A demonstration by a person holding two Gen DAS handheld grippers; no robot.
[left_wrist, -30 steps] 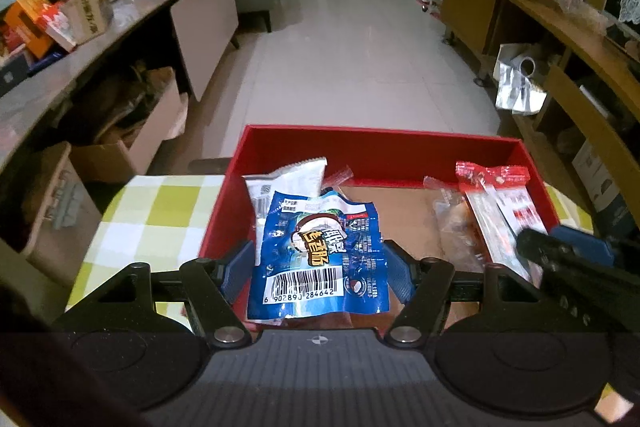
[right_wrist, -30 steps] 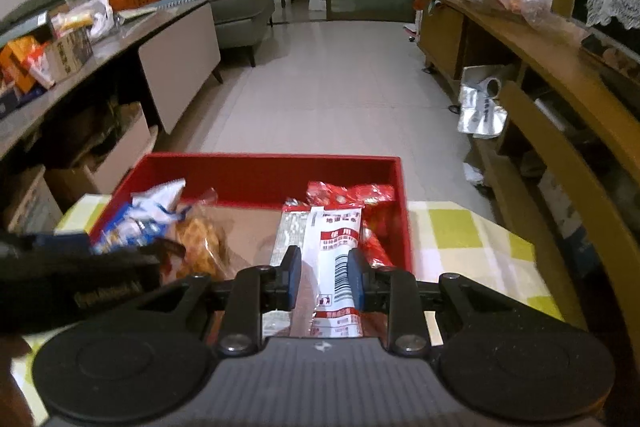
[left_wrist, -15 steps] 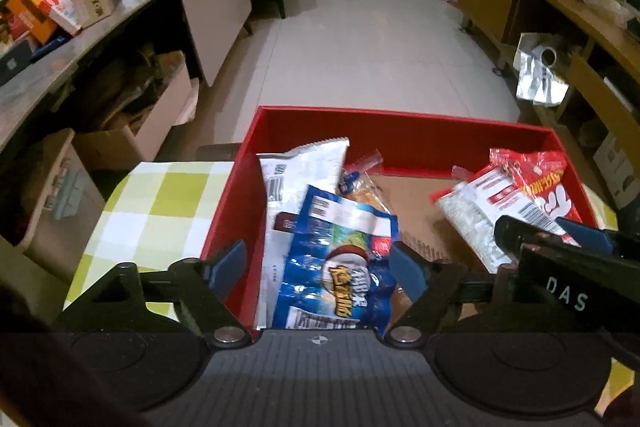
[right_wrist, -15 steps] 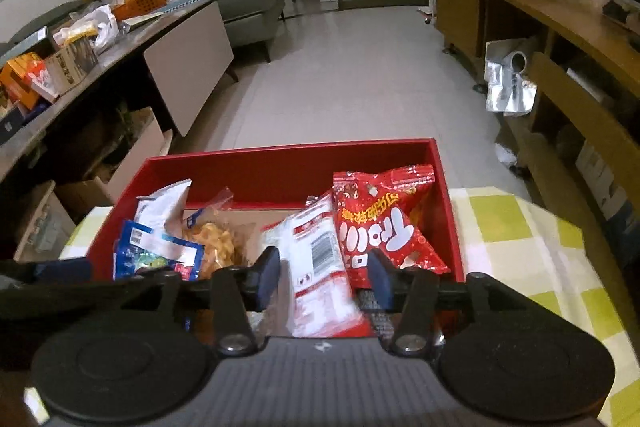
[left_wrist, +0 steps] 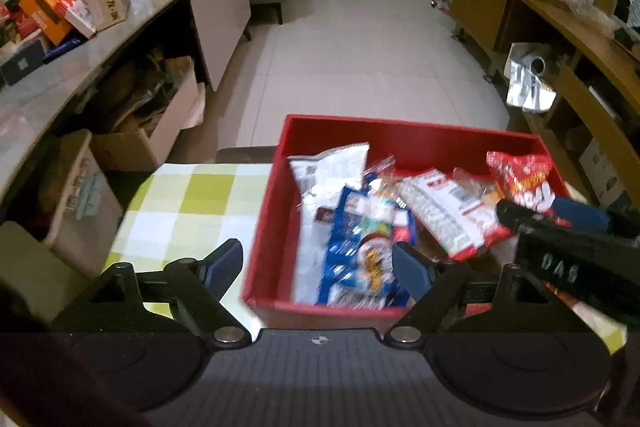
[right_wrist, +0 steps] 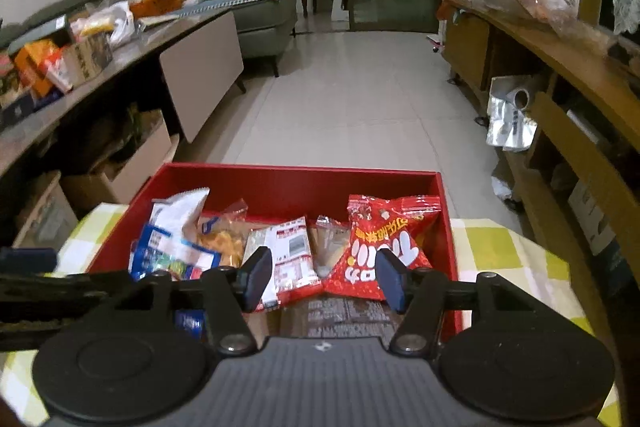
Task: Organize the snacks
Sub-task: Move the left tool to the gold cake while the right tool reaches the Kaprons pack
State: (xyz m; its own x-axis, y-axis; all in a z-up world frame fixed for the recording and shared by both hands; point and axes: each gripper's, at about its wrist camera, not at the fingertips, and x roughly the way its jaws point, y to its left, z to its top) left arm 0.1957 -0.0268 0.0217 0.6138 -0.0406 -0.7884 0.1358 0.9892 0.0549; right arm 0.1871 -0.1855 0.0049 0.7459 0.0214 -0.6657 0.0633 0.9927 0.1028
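Note:
A red box (left_wrist: 400,135) (right_wrist: 304,183) stands on a green-checked tablecloth and holds several snack packs. A blue pack (left_wrist: 364,251) (right_wrist: 172,255) lies at its front left on a white pack (left_wrist: 328,171). A white-and-red pack (left_wrist: 444,211) (right_wrist: 286,251) lies in the middle. A red pack (left_wrist: 520,175) (right_wrist: 380,239) lies at the right. My left gripper (left_wrist: 318,269) is open and empty over the box's front left corner. My right gripper (right_wrist: 322,279) is open and empty over the box's front edge; it also shows in the left wrist view (left_wrist: 560,227).
The tablecloth (left_wrist: 180,199) (right_wrist: 504,251) shows on both sides of the box. A cluttered counter (left_wrist: 100,39) with cardboard boxes under it runs along the left. Wooden shelving (right_wrist: 560,99) runs along the right. Tiled floor (left_wrist: 360,47) lies beyond the table.
Both grippers opened and let go: the blue pack and the white-and-red pack now lie in the box. Both grippers drew back from the box, the left one also shifting left.

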